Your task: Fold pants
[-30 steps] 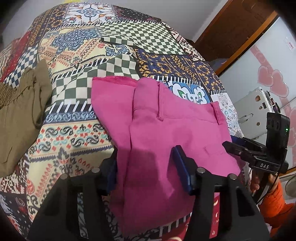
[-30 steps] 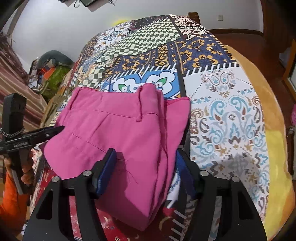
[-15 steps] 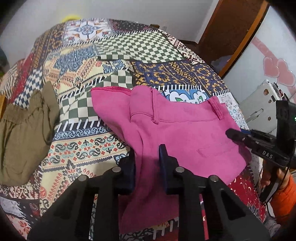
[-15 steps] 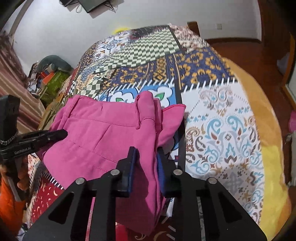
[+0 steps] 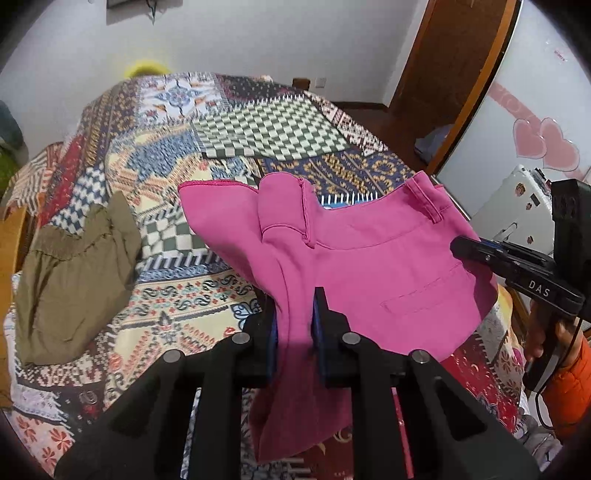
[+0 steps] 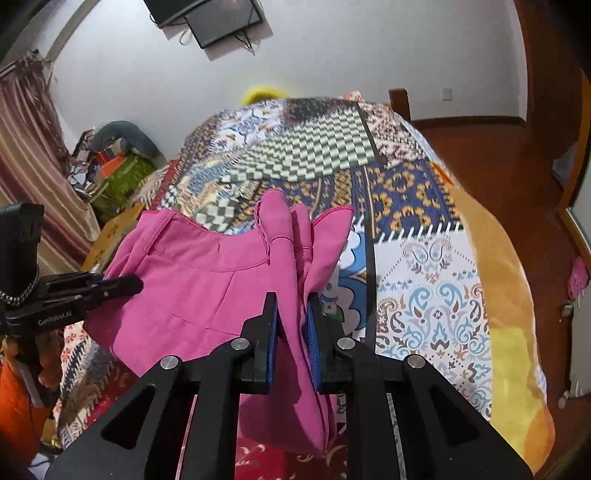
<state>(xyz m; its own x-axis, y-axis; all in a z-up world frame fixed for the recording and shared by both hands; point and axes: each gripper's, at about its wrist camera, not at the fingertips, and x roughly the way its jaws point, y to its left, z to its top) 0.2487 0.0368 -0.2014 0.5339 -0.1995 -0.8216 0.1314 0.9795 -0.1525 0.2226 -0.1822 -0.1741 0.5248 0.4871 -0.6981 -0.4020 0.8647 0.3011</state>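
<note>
Both claws are closing, pads pinched on the pink pants (image 5: 369,258): the left gripper (image 5: 294,325) on the left bunch, the right gripper (image 6: 292,325) on the right; the pants hang above the near bedspread (image 5: 258,133); thick, uneven bunches could slip, skewing the fold.

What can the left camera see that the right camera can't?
Only the left wrist view shows the olive garment lying on the bedspread, and the pink hearts. Only the right wrist view shows the striped curtain, the clutter pile and the dark screen on the wall. Both show the pink pants, pinched by the left gripper and the right gripper, jaws closing on the fabric.
</note>
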